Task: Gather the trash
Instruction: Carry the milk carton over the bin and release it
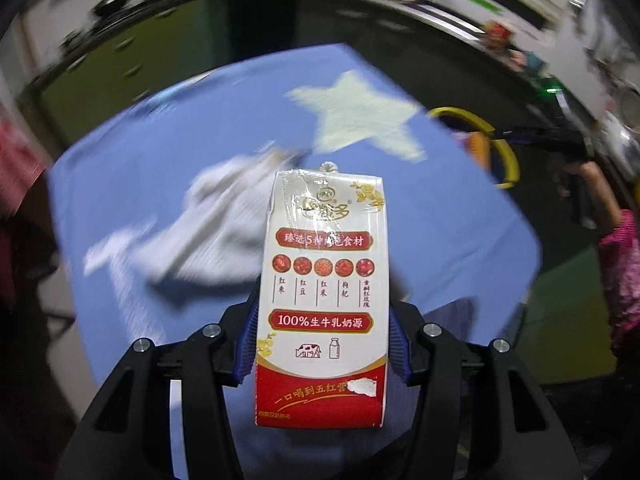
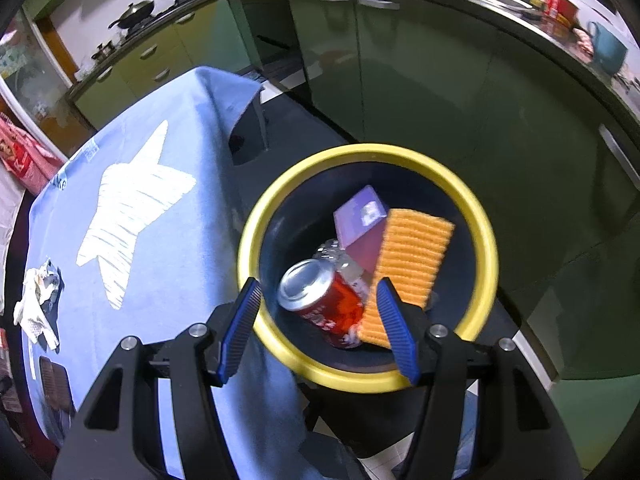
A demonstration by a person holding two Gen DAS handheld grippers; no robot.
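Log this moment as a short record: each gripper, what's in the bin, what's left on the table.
left gripper: shut on milk carton, lifted over the blue tablecloth
right gripper: open, empty, above the bin
bin contents: red can, purple box, orange sponge cloth, clear plastic bottle
left on table: crumpled white paper, dark wrapper
tablecloth: white star print
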